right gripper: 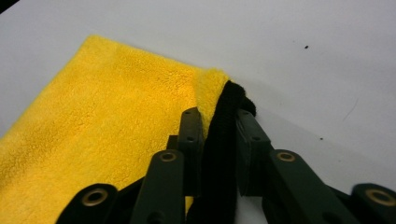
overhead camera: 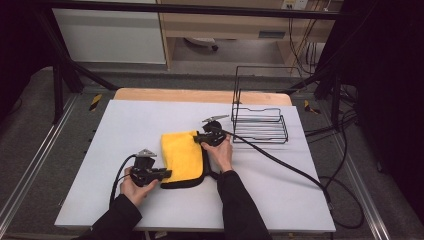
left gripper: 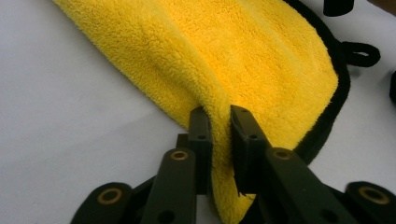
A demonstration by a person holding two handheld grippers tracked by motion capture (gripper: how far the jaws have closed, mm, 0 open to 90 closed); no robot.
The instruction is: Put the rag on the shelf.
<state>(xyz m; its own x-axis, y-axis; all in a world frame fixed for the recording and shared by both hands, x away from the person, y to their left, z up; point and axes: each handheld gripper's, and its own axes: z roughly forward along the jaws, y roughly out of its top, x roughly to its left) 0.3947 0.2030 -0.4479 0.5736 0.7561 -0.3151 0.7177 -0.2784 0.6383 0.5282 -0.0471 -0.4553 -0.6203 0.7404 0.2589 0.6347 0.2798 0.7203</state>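
Cloth [overhead camera: 182, 157], centre frame on the surface [overhead camera: 125, 125], was pinched by left gripper [left gripper: 220, 122] and right gripper [right gripper: 219, 122].

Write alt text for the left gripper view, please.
The left gripper is shut on a pinched fold of the yellow cloth, which lies on the white table. The cloth has a black border with a small loop.

The left tongs [left gripper: 221, 119] pinch a fold of the yellow cloth [left gripper: 224, 60] on the white table [left gripper: 56, 116].
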